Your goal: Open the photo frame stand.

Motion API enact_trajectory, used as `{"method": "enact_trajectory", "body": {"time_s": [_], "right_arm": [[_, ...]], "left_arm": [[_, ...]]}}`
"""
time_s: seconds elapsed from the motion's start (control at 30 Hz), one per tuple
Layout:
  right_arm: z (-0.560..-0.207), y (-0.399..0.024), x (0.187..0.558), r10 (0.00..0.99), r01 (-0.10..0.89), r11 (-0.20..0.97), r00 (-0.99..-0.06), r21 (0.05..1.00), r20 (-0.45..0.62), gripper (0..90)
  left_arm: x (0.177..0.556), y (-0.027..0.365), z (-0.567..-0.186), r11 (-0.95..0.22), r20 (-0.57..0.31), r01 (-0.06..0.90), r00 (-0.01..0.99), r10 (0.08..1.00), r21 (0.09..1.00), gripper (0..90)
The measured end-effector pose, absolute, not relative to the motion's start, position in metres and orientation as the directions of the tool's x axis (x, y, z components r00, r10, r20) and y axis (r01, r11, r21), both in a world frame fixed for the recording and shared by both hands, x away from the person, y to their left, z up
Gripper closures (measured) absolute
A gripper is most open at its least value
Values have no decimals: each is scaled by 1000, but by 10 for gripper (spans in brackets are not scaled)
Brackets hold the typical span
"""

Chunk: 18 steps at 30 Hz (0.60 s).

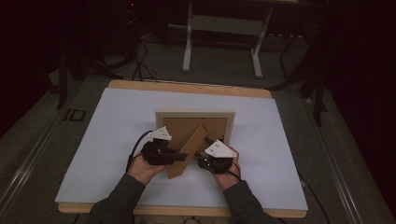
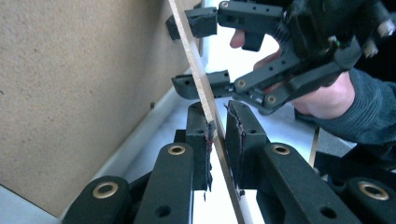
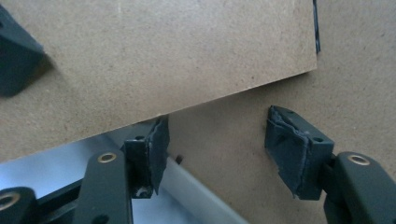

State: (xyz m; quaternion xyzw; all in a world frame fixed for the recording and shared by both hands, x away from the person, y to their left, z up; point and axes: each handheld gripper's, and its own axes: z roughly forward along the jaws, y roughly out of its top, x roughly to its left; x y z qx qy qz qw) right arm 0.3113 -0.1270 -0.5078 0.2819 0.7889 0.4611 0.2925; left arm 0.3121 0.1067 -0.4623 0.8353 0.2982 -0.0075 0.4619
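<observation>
From above, the picture frame (image 1: 195, 122) stands back-side toward me in the middle of the table (image 1: 116, 140), its stand (image 1: 187, 151) swung out toward me. My left gripper (image 1: 180, 156) meets the stand's edge; my right gripper (image 1: 205, 161) sits just beside the stand.

Along my left gripper (image 2: 217, 140), the stand's thin edge (image 2: 196, 74) runs between the jaws, one pad touching, not yet clamped.

Along my right gripper (image 3: 219, 140), the jaws stand wide open before the frame's backing (image 3: 355, 70), holding nothing.

I judge I'm taking hold of the stand; next I should pinch it firmly and steady the frame.
</observation>
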Motion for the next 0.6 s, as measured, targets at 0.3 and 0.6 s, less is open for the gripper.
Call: {"method": "enact_trajectory", "body": {"time_s": [0.3, 0.6], "right_arm": [[-507, -142, 307, 710, 204, 406, -684, 891, -167, 419], [-503, -177, 301, 748, 239, 378, -648, 894, -143, 419]], "left_arm": [[301, 106, -470, -393, -253, 476, 829, 498, 787, 828], [295, 106, -475, -389, -238, 461, 833, 499, 798, 840]]}}
